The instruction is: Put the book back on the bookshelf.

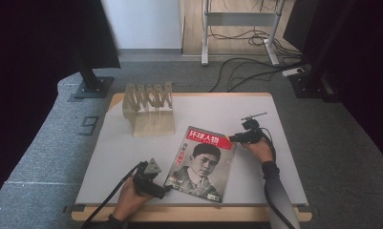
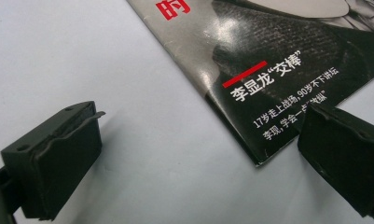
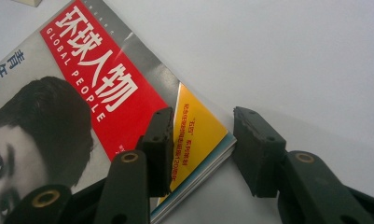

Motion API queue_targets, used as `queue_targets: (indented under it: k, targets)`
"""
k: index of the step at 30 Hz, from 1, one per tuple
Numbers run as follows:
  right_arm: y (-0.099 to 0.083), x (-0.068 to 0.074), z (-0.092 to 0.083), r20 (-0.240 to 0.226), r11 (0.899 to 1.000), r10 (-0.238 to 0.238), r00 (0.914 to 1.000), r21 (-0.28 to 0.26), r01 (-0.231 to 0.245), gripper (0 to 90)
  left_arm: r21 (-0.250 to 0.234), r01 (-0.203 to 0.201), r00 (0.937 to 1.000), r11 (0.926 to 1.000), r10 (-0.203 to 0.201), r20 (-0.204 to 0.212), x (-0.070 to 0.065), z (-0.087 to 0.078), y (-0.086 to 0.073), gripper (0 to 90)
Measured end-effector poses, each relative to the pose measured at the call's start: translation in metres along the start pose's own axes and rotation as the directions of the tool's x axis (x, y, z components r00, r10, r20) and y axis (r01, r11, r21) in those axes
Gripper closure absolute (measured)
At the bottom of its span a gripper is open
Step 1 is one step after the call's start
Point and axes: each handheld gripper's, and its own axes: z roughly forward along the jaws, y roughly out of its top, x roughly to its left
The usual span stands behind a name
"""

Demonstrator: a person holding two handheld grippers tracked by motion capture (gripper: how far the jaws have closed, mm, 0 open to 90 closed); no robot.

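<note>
A magazine (image 1: 202, 164) lies flat on the pale grey table (image 1: 132, 157), cover up, a little right of the table's middle and turned slightly askew. Its cover carries a red title block with white characters and the words "GLOBAL PEOPLE", above a black-and-white portrait.

The right gripper (image 1: 233, 138) sits at the magazine's upper right corner, held by the person's right hand (image 1: 260, 149). In the right gripper view (image 3: 201, 149) its jaws straddle that corner: one jaw is over the cover beside the red block and the yellow corner flash, the other stands on the bare table just off the page edge. There is a gap between them, and I cannot tell whether either pad presses on the paper.

The left gripper (image 1: 167, 188) rests at the magazine's lower left corner, in the person's left hand (image 1: 132, 198). Seen from the left gripper view (image 2: 201, 140), its jaws are spread wide: the dark corner of the cover, printed with white characters and a red bar, lies between them close to one jaw, with open table by the other. Nothing is pinched.

At the far left of the table stands a wooden slotted rack (image 1: 149, 109), well apart from the magazine.
</note>
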Motion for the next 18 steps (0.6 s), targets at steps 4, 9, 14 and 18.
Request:
queue_targets:
  k: [4,9,14,18]
  targets:
    - [0.0,-0.001,-0.001,-0.001,1.0,0.018,0.9998,-0.01,-0.018,62.5,0.0,0.0,1.0,1.0,0.0,0.0,0.0,0.0,0.0,0.0]
    - [0.002,0.001,-0.006,0.013,1.0,0.005,0.9999,-0.028,-0.004,72.5,0.0,0.0,1.0,1.0,0.0,0.0,0.0,0.0,0.0,0.0]
    - [0.006,0.004,-0.011,0.013,1.0,-0.02,0.9997,-0.014,0.02,81.8,0.0,0.0,1.0,1.0,0.0,-0.001,0.0,0.0,0.0,0.0]
    - [0.008,0.008,-0.013,0.021,0.999,-0.038,0.999,-0.007,0.038,84.6,0.0,-0.001,1.0,1.0,0.001,-0.001,0.0,0.0,0.0,0.0]
